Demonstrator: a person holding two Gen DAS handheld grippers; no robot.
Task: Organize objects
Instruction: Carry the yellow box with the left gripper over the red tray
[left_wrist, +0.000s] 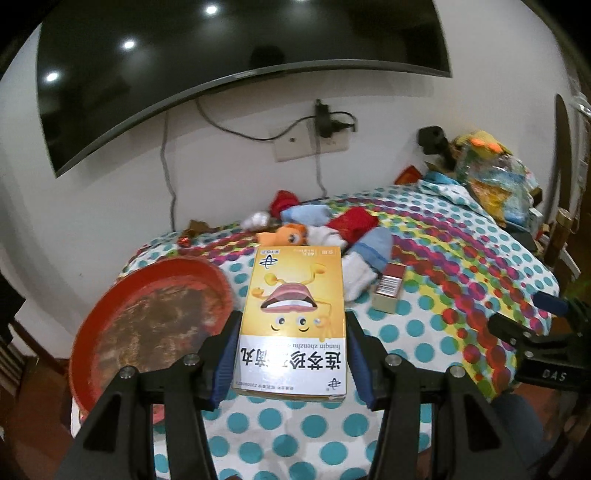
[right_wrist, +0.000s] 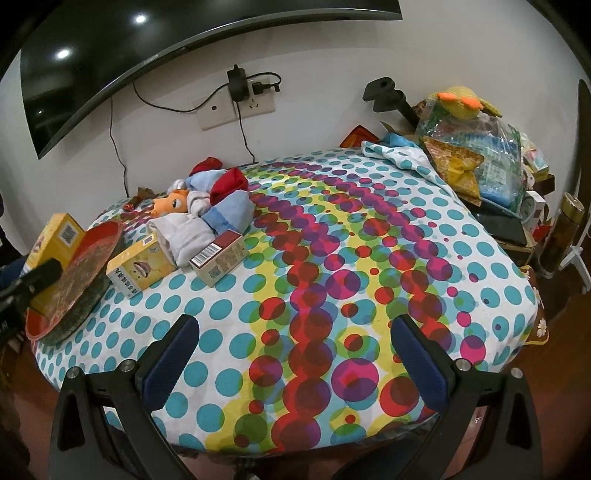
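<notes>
My left gripper (left_wrist: 291, 354) is shut on a yellow medicine box (left_wrist: 293, 314) with a cartoon mouth, held just above the dotted tablecloth beside a red tray (left_wrist: 147, 325). In the right wrist view this held box (right_wrist: 55, 240) shows at the far left behind the tilted red tray (right_wrist: 81, 273). A second yellow box (right_wrist: 142, 266) and a red and beige box (right_wrist: 221, 260) lie on the table near a pile of socks (right_wrist: 218, 206) and an orange plush toy (right_wrist: 171, 203). My right gripper (right_wrist: 295, 354) is open and empty over the table's front edge.
A dotted cloth covers the round table (right_wrist: 406, 258). Bags and clutter (right_wrist: 476, 155) are piled at the back right. A wall socket with cables (right_wrist: 240, 99) and a TV (left_wrist: 184, 74) are on the wall. The right gripper (left_wrist: 532, 343) shows at the right of the left wrist view.
</notes>
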